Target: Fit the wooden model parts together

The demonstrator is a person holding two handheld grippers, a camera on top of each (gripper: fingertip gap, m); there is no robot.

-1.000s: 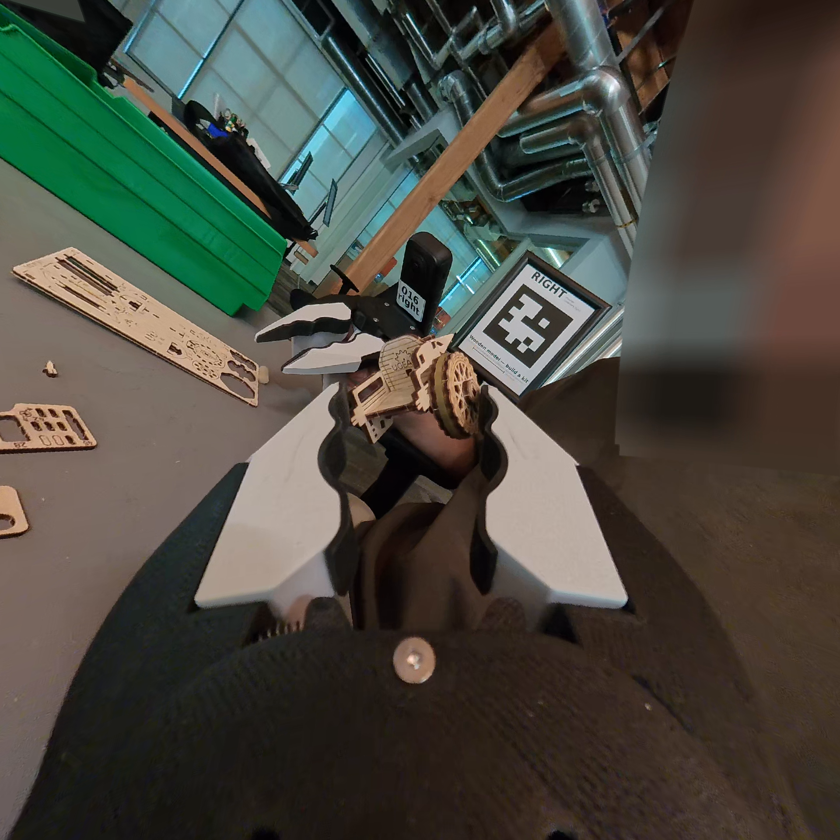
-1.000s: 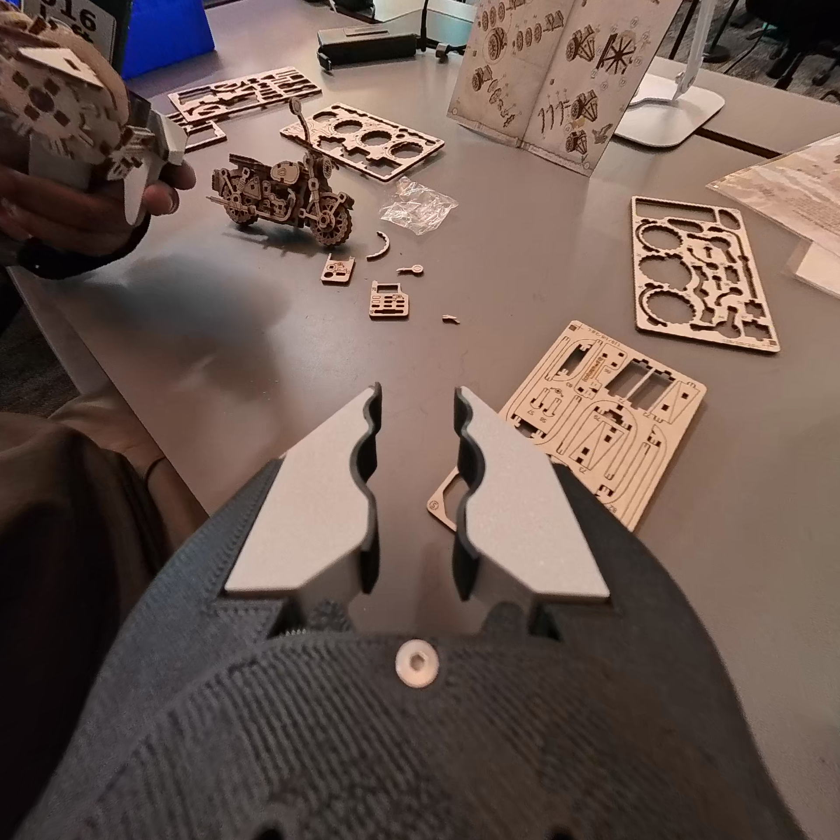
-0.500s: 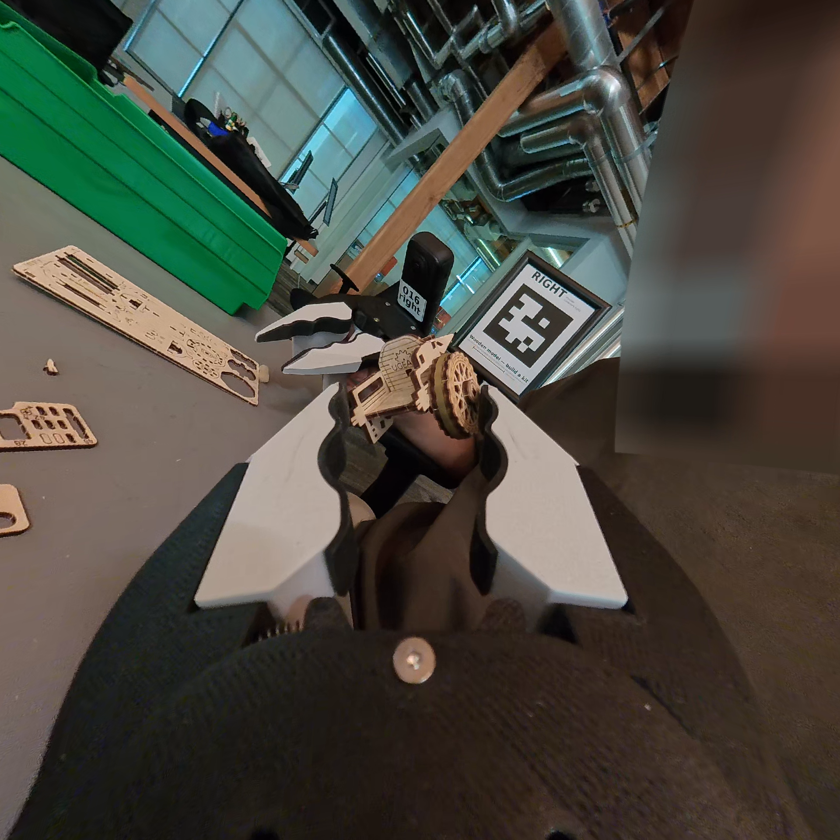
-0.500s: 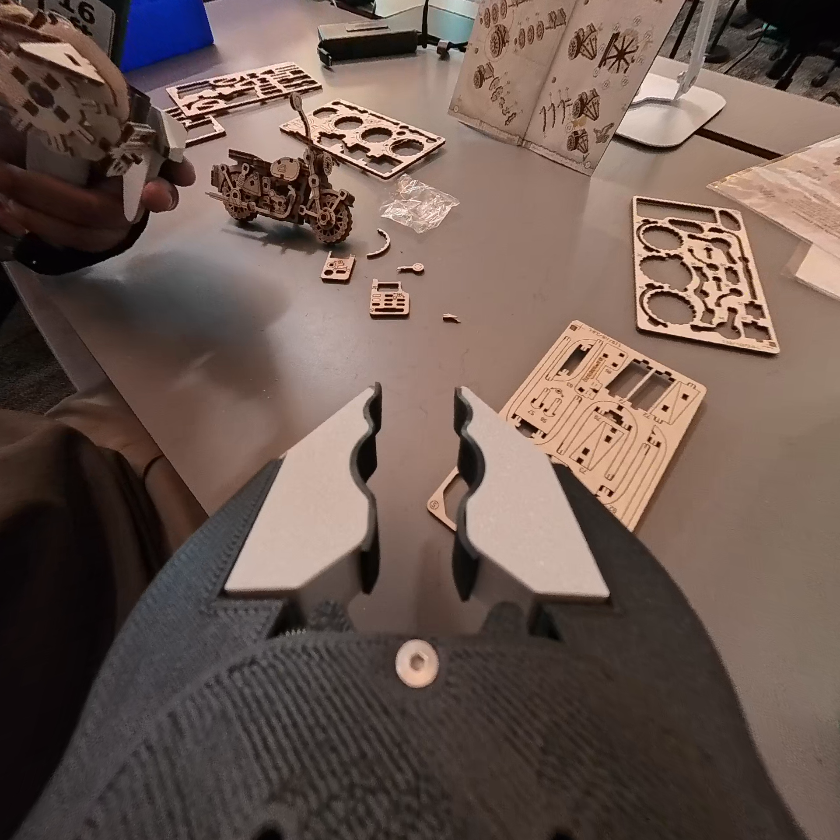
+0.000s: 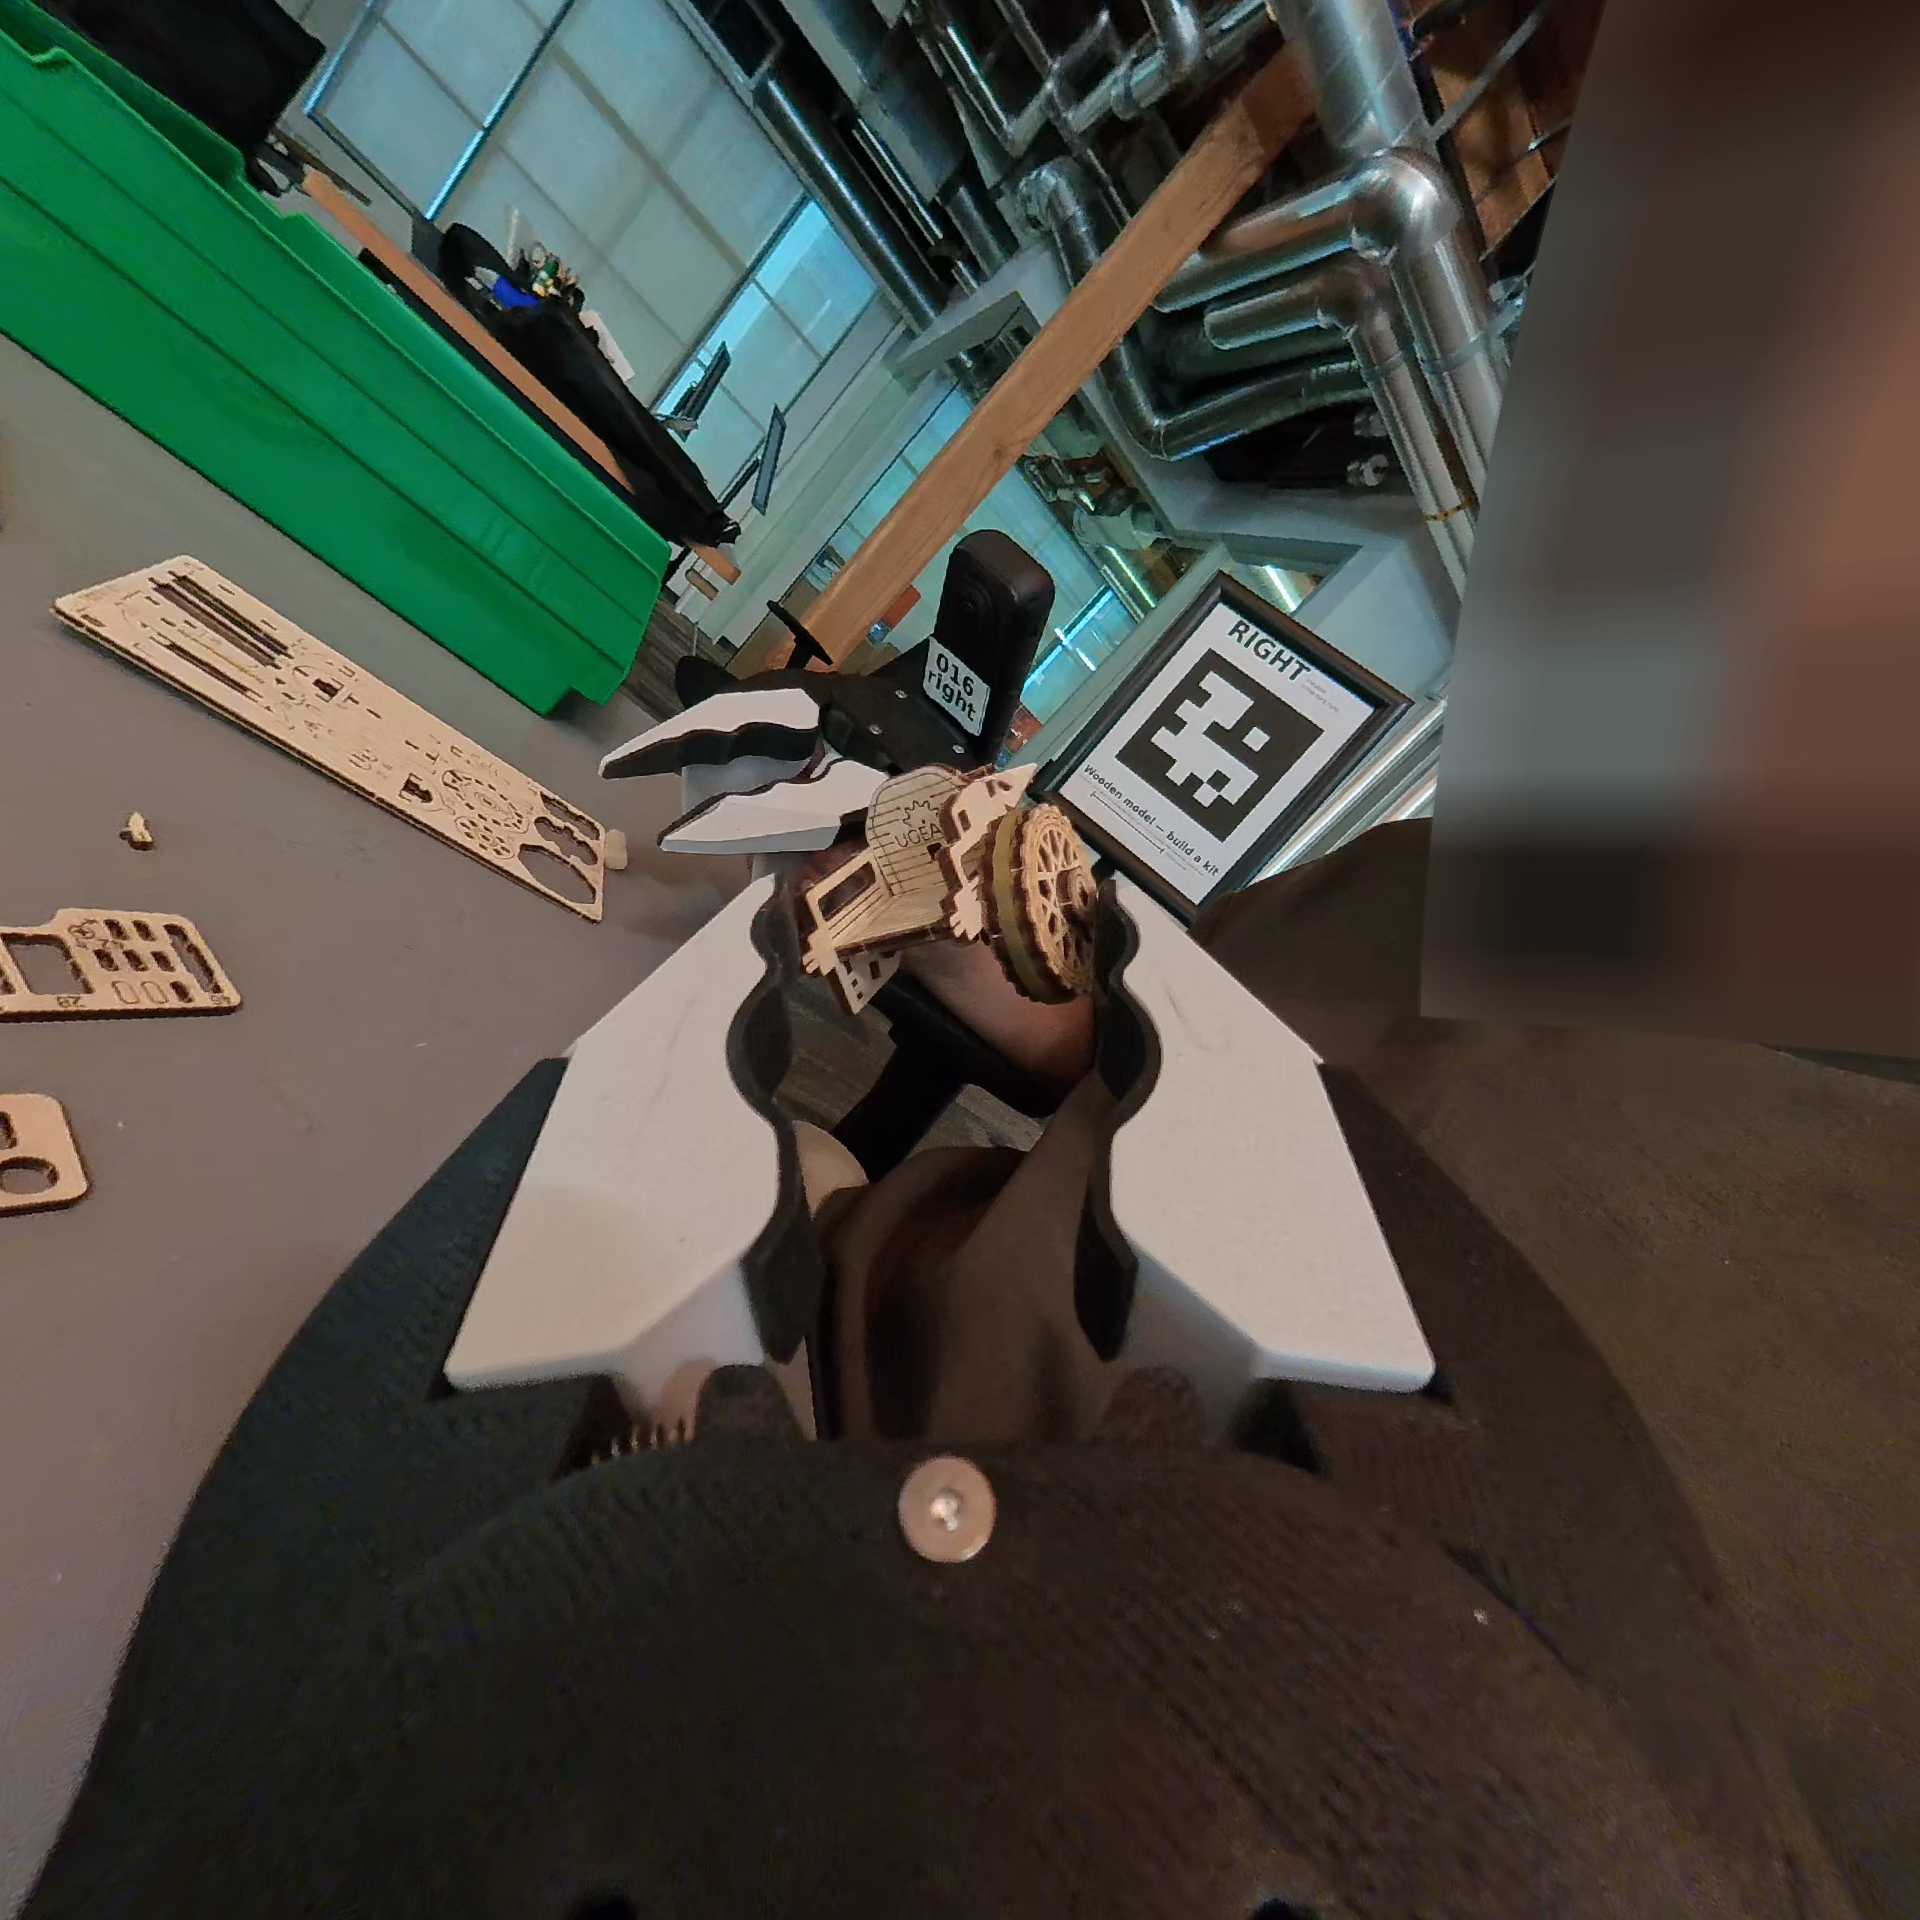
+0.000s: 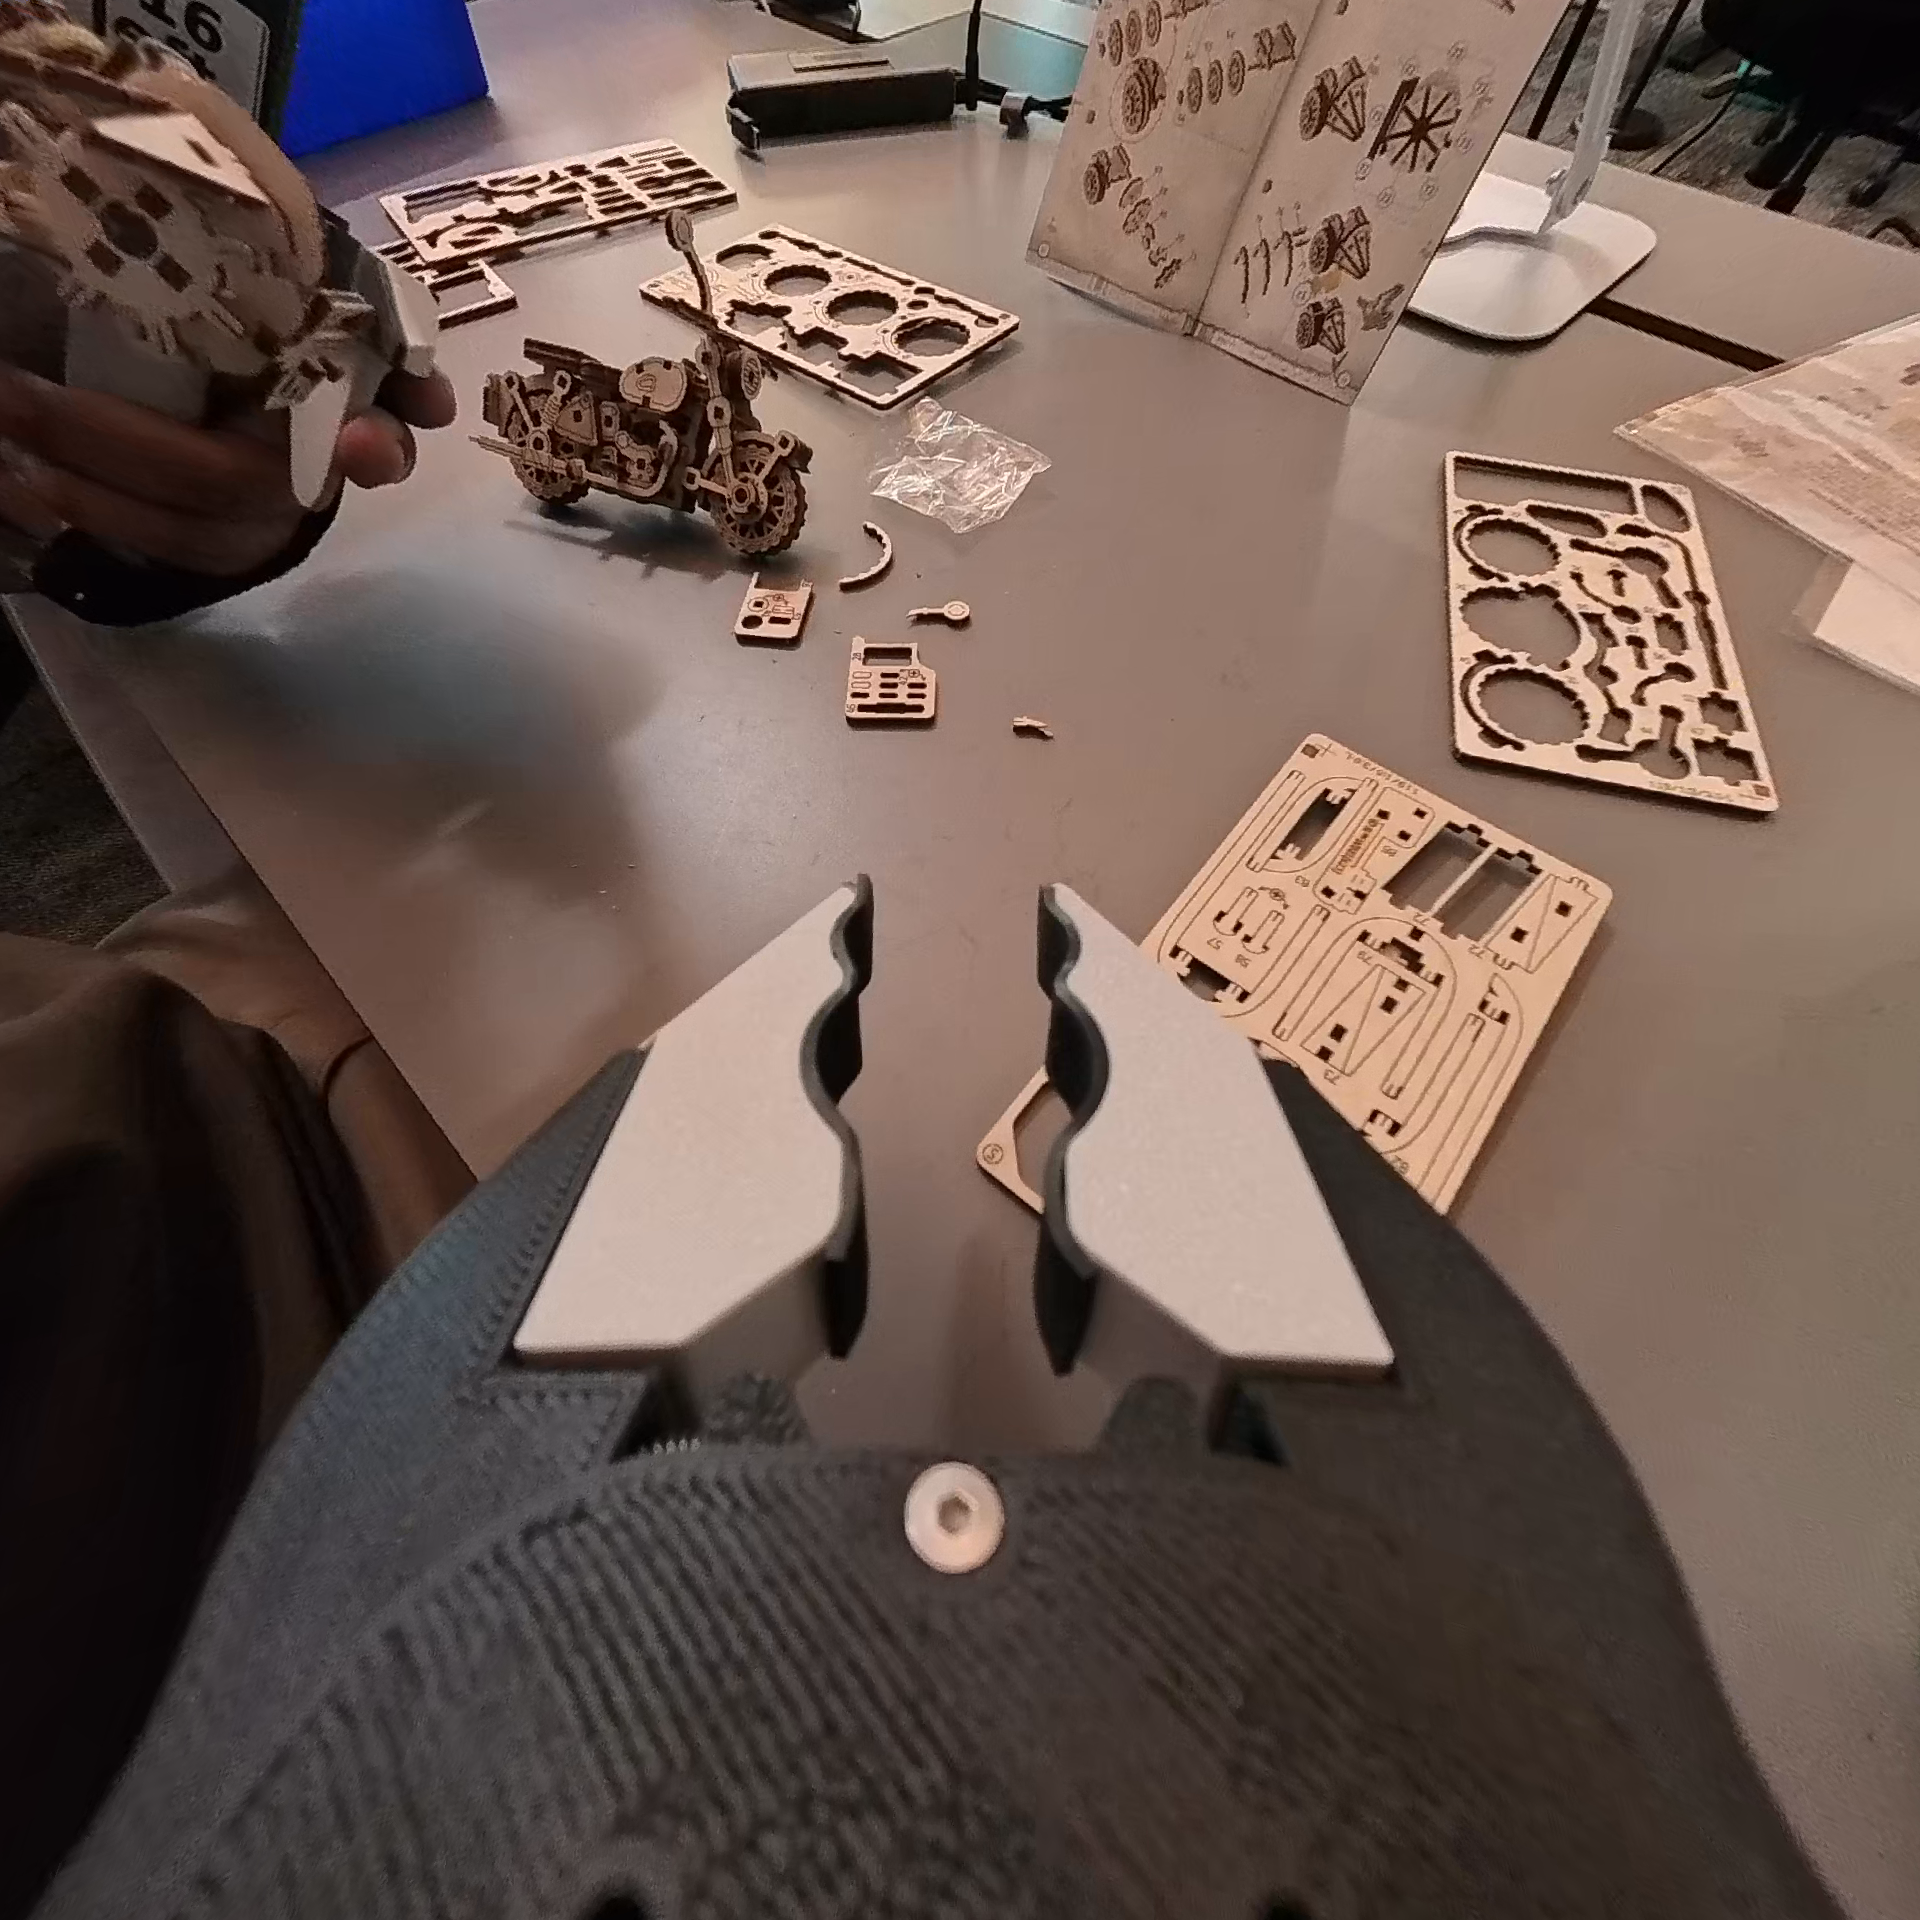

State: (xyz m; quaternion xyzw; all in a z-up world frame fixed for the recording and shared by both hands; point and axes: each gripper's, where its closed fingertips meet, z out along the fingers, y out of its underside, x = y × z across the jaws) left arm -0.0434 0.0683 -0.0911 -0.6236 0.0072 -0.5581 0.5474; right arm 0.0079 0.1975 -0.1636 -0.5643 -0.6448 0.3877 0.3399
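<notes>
My left gripper (image 5: 940, 914) is shut on a small wooden sub-assembly (image 5: 935, 883) with a spoked wheel and holds it in the air off the table edge. It also shows at the top left of the right wrist view (image 6: 156, 239), next to a hand. My right gripper (image 6: 954, 904) is open and empty, low over the grey table (image 6: 1039, 582); in the left wrist view it (image 5: 636, 805) sits just behind the sub-assembly. A built wooden motorcycle (image 6: 644, 447) stands on the table beyond the right gripper, to its left.
Laser-cut wooden sheets lie around: one by the right fingers (image 6: 1371, 966), others farther off (image 6: 1600, 634) (image 6: 831, 312) (image 5: 312, 717). Small loose parts (image 6: 890, 681) (image 6: 774, 613), a plastic bag (image 6: 956, 468), an open instruction booklet (image 6: 1268, 156), a green bin (image 5: 260, 353) and a framed marker sign (image 5: 1226, 748) stand about. Measured from the fingertips, the built wooden motorcycle (image 6: 644, 447) is 15 cm or so from the left gripper and 20 cm from the right.
</notes>
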